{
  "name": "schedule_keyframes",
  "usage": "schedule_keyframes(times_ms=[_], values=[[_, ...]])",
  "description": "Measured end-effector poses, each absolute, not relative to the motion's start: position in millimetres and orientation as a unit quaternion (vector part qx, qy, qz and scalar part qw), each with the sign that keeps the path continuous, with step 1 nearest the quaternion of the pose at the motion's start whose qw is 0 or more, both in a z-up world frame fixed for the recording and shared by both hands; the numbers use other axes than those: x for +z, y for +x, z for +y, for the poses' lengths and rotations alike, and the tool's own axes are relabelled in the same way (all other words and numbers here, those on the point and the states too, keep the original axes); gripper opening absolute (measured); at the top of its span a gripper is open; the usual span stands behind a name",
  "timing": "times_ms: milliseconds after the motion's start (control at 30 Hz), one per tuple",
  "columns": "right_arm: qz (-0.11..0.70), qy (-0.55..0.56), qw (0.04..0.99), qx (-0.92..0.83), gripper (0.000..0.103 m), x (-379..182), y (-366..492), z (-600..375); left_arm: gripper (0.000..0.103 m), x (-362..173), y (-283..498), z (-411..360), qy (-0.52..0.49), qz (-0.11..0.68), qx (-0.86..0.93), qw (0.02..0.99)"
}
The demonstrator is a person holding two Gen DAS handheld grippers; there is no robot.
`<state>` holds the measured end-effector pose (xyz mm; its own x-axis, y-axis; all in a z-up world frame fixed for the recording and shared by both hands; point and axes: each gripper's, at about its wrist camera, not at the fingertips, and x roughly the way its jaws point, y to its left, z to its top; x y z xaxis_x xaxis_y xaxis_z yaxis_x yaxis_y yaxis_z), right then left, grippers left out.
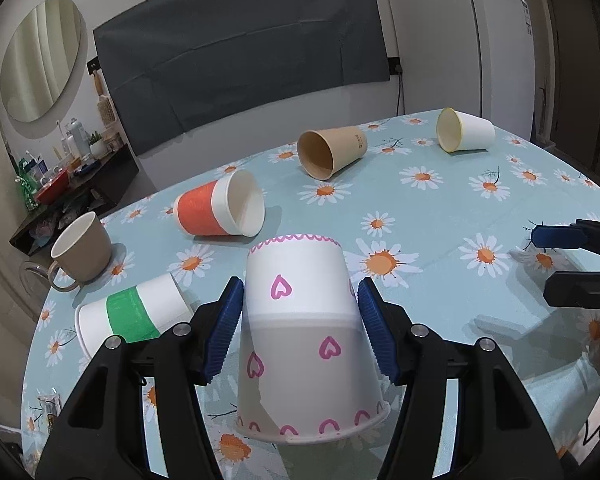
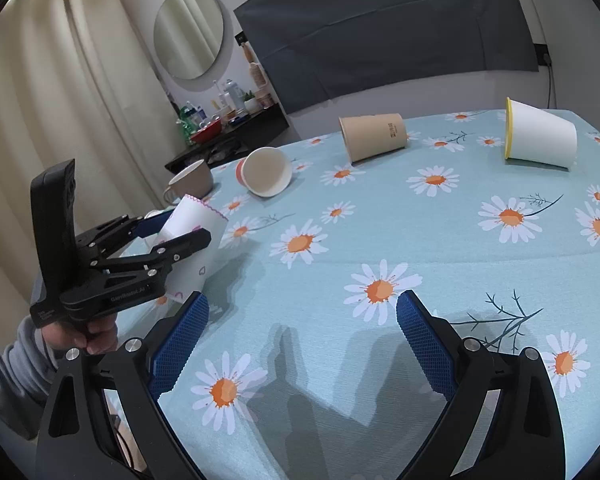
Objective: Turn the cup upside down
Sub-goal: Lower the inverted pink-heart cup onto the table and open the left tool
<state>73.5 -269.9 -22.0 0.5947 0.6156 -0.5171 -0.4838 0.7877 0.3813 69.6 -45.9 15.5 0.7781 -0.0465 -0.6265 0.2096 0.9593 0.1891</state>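
A white paper cup with pink hearts (image 1: 304, 336) stands upside down, rim on the daisy tablecloth (image 1: 420, 216), slightly tilted. My left gripper (image 1: 300, 300) has its blue pads on both sides of the cup's upper part, touching or nearly touching it. In the right wrist view the same cup (image 2: 204, 236) sits between the left gripper's fingers (image 2: 188, 240) at the table's left edge. My right gripper (image 2: 300, 320) is open and empty above the cloth; it also shows at the right edge of the left wrist view (image 1: 572, 264).
Several cups lie on their sides: orange-banded (image 1: 220, 210), brown (image 1: 330, 152), yellow-rimmed white (image 1: 464, 130), green-banded (image 1: 130, 316). A tan mug (image 1: 82, 250) stands upright near the left table edge. A cluttered dark shelf (image 1: 76, 184) stands beyond it.
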Motion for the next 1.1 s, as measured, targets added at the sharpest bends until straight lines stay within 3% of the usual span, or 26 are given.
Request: schedule_keyframes(times_ms=[200, 300, 533, 667, 700, 733, 900, 1100], values=[[0.324, 0.103, 0.89, 0.303, 0.091, -22, 73, -273, 0.062, 4, 108, -29, 0.065, 0.484, -0.087, 0.868], [0.325, 0.105, 0.889, 0.304, 0.091, -22, 74, -273, 0.076, -3, 131, -22, 0.034, 0.58, -0.102, 0.807], [0.327, 0.102, 0.887, 0.309, 0.091, -22, 73, -271, 0.078, -12, 162, -28, 0.072, 0.667, -0.094, 0.736], [0.327, 0.104, 0.886, 0.311, 0.091, -22, 74, -272, 0.076, -7, 175, -38, 0.104, 0.674, -0.084, 0.726], [0.328, 0.105, 0.886, 0.311, 0.091, -22, 74, -272, 0.064, -5, 178, -40, 0.111, 0.672, -0.081, 0.727], [0.329, 0.105, 0.885, 0.312, 0.091, -23, 74, -271, 0.061, -4, 179, -41, 0.115, 0.671, -0.077, 0.728], [0.332, 0.106, 0.882, 0.317, 0.091, -24, 76, -271, 0.06, 3, 174, -43, 0.12, 0.655, -0.086, 0.741], [0.333, 0.1, 0.882, 0.319, 0.091, -23, 75, -269, 0.06, 47, 155, -38, 0.104, 0.532, -0.079, 0.836]])
